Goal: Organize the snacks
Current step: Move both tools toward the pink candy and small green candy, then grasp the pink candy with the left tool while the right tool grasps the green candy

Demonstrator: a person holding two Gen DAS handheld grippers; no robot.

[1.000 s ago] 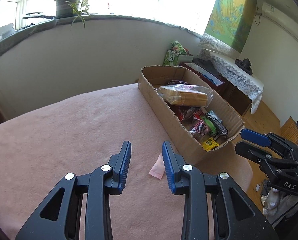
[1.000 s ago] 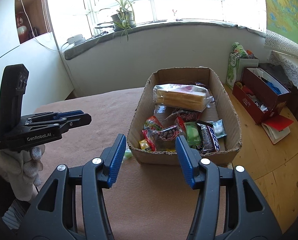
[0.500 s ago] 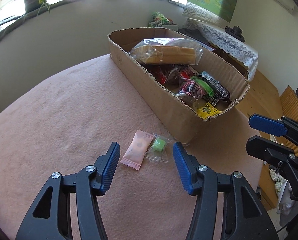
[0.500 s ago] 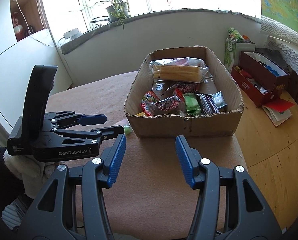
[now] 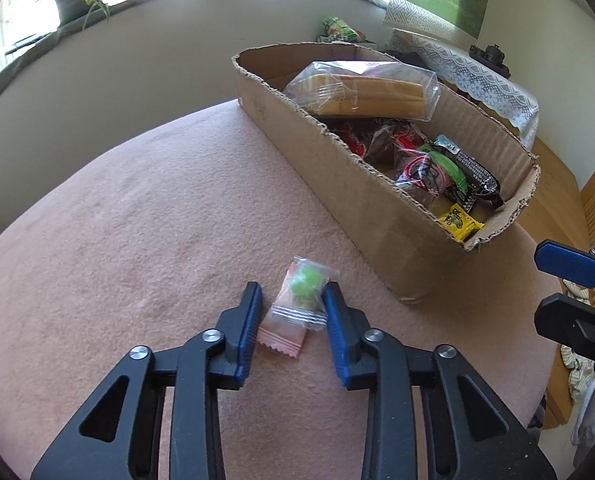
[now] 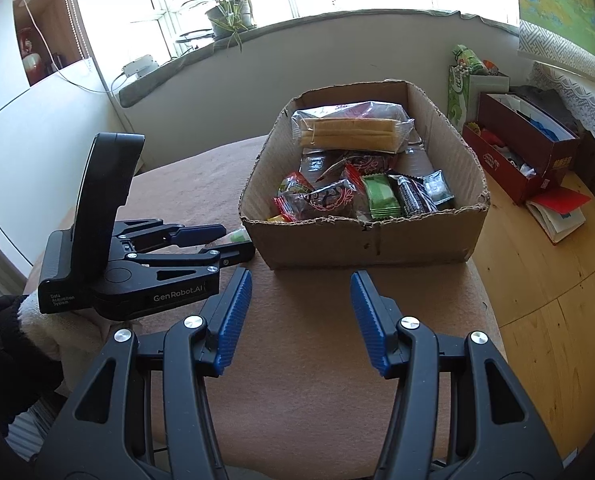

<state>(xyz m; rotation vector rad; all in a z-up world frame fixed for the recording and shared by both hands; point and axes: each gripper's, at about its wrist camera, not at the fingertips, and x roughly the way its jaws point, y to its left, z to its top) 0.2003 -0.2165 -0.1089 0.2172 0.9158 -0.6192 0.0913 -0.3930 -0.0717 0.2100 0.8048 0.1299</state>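
Note:
A clear-wrapped green candy (image 5: 306,283) lies on top of a pink packet (image 5: 280,340) on the pink cloth. My left gripper (image 5: 291,300) is open and low over them, one finger each side; its right finger touches the candy wrapper. The cardboard box (image 5: 353,200) of snacks stands just right of them. It holds a bagged sponge cake (image 5: 361,94) and several small packets. In the right wrist view my right gripper (image 6: 300,292) is open and empty, in front of the box (image 6: 361,240), with my left gripper (image 6: 233,246) to its left.
The cloth-covered table (image 5: 137,220) ends near a grey wall below a window sill with a potted plant (image 6: 227,12). A red box (image 6: 525,140), a green carton (image 6: 463,80) and a book (image 6: 557,210) are on the wooden surface to the right.
My left gripper has moved forward and down onto the two candies and has narrowed around them. The green candy now lies on top of the pink packet. The right gripper has drawn back slightly.

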